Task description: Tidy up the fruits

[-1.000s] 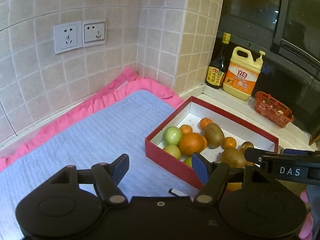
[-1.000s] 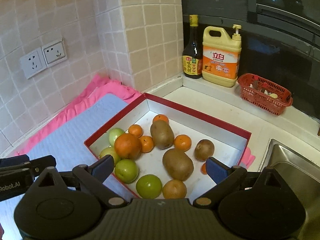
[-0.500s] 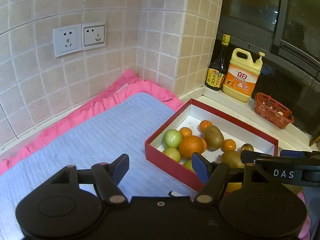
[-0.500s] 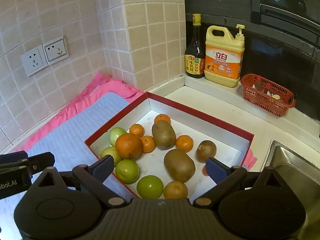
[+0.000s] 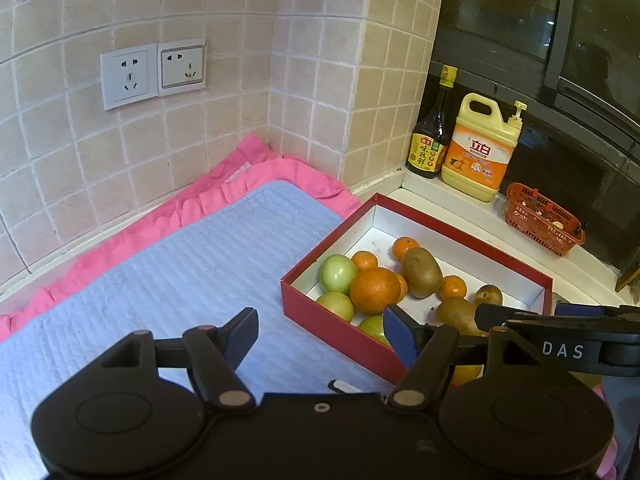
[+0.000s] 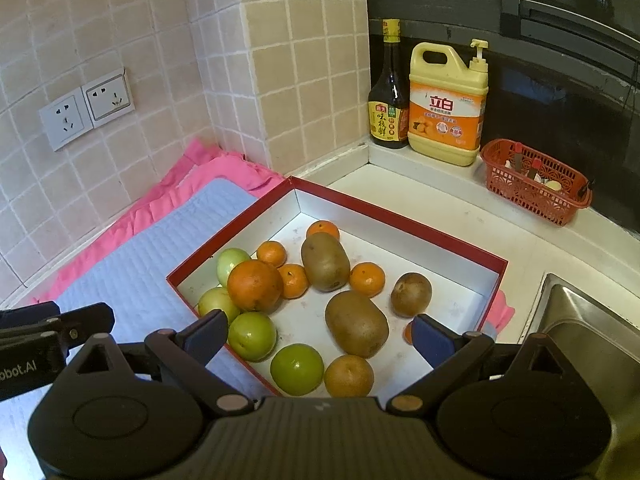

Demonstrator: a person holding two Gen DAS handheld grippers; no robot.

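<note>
Detergent jug [image 6: 446, 102], yellow, orange label: large white characters "立白"; smaller print below too small to read. Same "立白" legible on it in left wrist view [image 5: 480, 148].

Dark sauce bottle [image 6: 388, 92] just left of jug: yellow-red label with vertical Chinese characters, reads roughly "味极鲜", small red logo above; not sharp. Neck band yellow, its print unreadable.

Right gripper [image 5: 568, 350] body, seen at right edge of left wrist view: white letters "DAS".

Left gripper [image 6: 24, 366] body, at left edge of right wrist view: "obot.AI", start of word cut off by frame.

Basket items: labels unreadable.
</note>
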